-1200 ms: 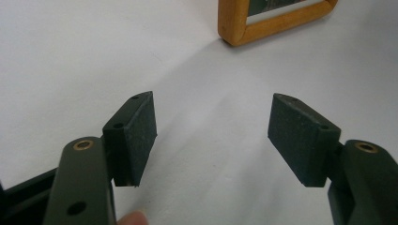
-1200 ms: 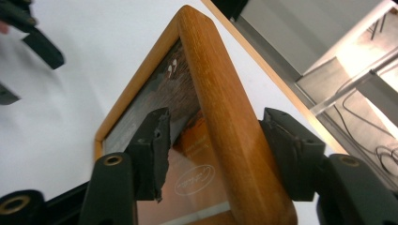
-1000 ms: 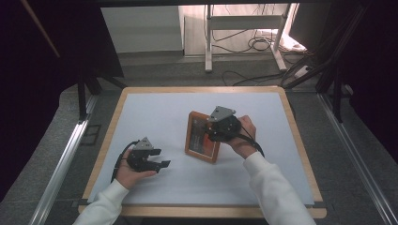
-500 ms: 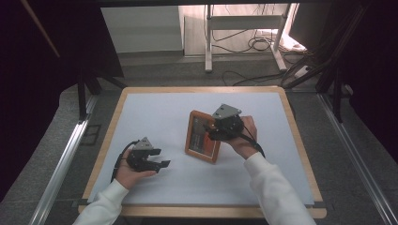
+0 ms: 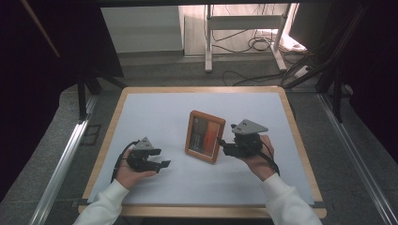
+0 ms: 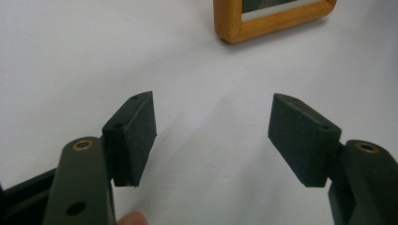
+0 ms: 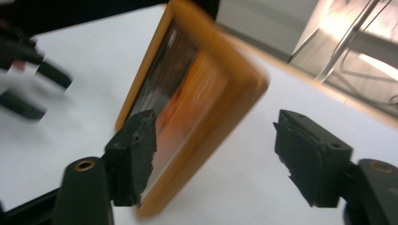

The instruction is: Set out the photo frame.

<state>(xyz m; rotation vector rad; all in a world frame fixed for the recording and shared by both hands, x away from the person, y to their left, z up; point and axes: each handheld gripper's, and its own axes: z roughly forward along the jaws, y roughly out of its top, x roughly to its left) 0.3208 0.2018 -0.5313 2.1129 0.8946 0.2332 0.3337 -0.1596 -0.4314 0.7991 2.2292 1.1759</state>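
Note:
A wooden picture frame [image 5: 204, 136] with an orange and dark picture is at the middle of the white table [image 5: 155, 108]. My right gripper [image 5: 224, 145] is at the frame's right edge and points left at it. In the right gripper view that gripper [image 7: 216, 140] has wide jaws, which have just been closing a little. The frame's [image 7: 197, 108] thick edge is just ahead of the gap, and no pad presses on it. My left gripper [image 5: 164, 165] rests open on the table's near left, with bare table between its pads [image 6: 136, 136]. The frame's corner [image 6: 277, 21] shows farther off.
The table has a wooden rim [image 5: 202, 89]. Behind it on the floor are a metal stand [image 5: 244, 28] and loose cables [image 5: 263, 44]. Metal rails [image 5: 61, 159] run along both sides of the table.
My right gripper has moved off the frame's upper right part, to the right and toward the person, and is now beside the frame's right edge. The left gripper and the frame have stayed put.

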